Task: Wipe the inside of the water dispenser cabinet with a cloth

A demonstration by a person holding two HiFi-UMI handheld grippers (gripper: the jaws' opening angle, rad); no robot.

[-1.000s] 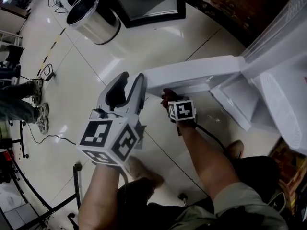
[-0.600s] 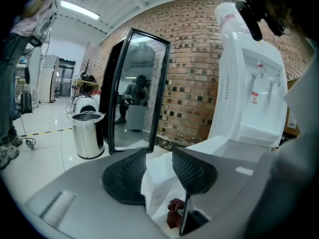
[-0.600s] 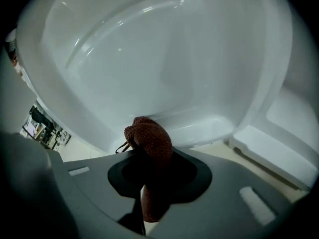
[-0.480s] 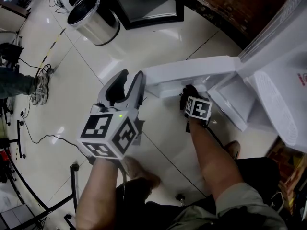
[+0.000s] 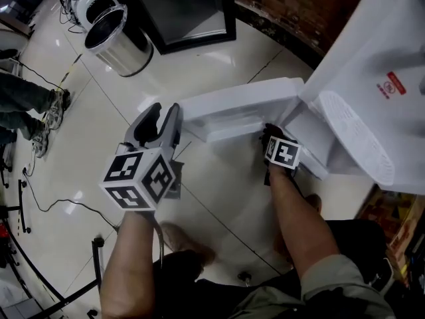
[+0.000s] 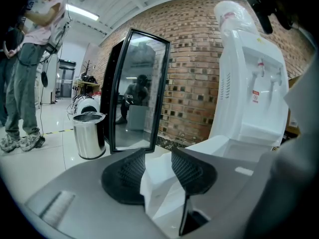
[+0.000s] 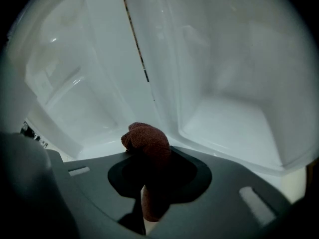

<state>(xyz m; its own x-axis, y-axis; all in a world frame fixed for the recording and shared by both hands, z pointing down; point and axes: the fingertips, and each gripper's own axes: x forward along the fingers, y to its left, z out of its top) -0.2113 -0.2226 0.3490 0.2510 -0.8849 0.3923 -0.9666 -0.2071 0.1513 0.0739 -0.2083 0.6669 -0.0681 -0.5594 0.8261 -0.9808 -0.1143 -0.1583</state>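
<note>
The left gripper (image 6: 157,158) was clamped on the free edge of the white plastic cabinet door (image 5: 232,105), which stood open. At its three o'clock, the right gripper (image 7: 149,161) pinched a rust-brown terry cloth (image 7: 145,139) near the door's hinge on the white water dispenser (image 5: 358,111).

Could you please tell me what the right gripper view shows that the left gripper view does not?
Only the right gripper view: the brown cloth clamped by the right gripper, and the cabinet's white interior. Only the left gripper view: the steel bin, the black-framed mirror, the brick wall and the dispenser's taps. Both: the white cabinet door, whose edge the left gripper grips.
</note>
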